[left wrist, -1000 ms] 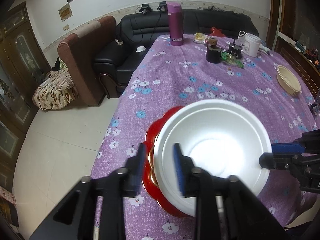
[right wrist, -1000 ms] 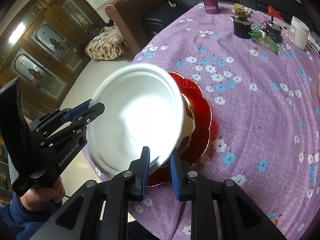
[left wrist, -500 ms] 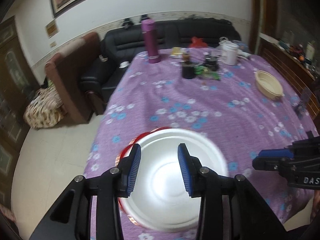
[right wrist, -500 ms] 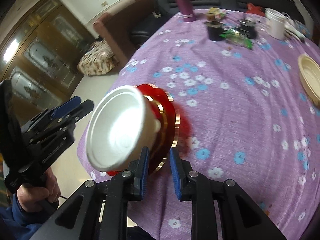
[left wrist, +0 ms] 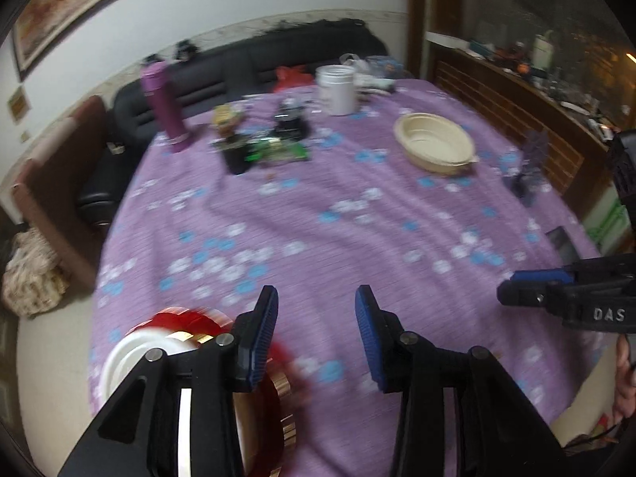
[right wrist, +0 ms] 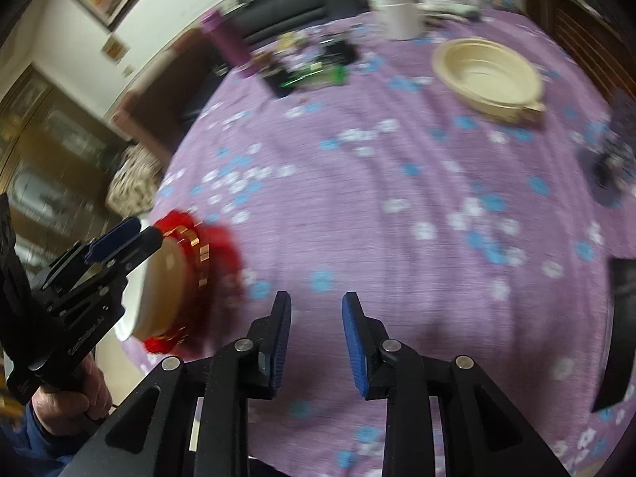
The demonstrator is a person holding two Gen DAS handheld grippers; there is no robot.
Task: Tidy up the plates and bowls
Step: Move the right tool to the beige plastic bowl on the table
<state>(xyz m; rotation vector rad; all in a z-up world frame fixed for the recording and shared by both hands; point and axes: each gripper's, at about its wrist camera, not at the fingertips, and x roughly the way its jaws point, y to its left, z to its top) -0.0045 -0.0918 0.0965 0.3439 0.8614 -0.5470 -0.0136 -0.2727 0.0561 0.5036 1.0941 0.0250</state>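
Note:
A white bowl (left wrist: 123, 357) rests in a red plate with a gold-trimmed rim (left wrist: 278, 381) at the table's near left edge, blurred in both views. My left gripper (left wrist: 314, 334) hangs just right of this stack, its jaws opening with only tablecloth between them. My right gripper (right wrist: 317, 338) is further right over bare cloth, jaws also opening and holding nothing. In the right wrist view the stack's red plate (right wrist: 222, 246) sits at the left, partly behind the left gripper (right wrist: 119, 238). A cream bowl (left wrist: 435, 143) (right wrist: 487, 73) stands alone at the far right.
At the back of the purple flowered tablecloth (left wrist: 357, 238) stand a purple flask (left wrist: 163, 103), a white jar (left wrist: 336, 89), dark small items and a green packet (left wrist: 274, 151). A flat black object (right wrist: 620, 310) lies at the right edge. A black sofa is behind.
Both grippers have let go of the white bowl, which now sits in the red plate. Both have swung right, away from the stack, and their jaws have widened.

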